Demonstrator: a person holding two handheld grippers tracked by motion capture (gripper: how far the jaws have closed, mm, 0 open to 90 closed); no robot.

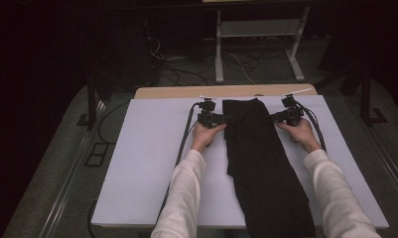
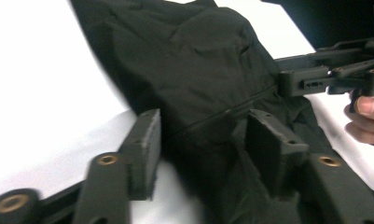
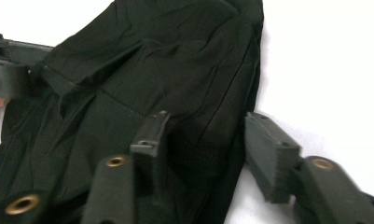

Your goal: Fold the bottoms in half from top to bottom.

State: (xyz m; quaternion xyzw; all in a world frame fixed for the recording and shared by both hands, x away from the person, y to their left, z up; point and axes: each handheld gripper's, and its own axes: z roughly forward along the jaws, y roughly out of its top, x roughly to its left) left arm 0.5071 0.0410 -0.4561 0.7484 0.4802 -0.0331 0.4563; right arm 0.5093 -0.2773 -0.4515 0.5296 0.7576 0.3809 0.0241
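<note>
A long black garment (image 1: 258, 158) lies folded lengthwise down the white table (image 1: 147, 163), its far end near the back edge. My left gripper (image 1: 225, 119) is at the garment's left edge near the far end, jaws open around the cloth edge (image 2: 208, 135). My right gripper (image 1: 272, 118) is at the right edge opposite, also open, with the cloth's edge (image 3: 203, 140) lying between its jaws. The right gripper (image 2: 315, 79) and a hand appear across the garment in the left gripper view.
A wooden table edge (image 1: 226, 91) runs behind the white surface. Beyond it stand a white frame (image 1: 258, 34) and cables on the floor (image 1: 186, 69). Bare white table lies to the left of the garment and in a strip to its right.
</note>
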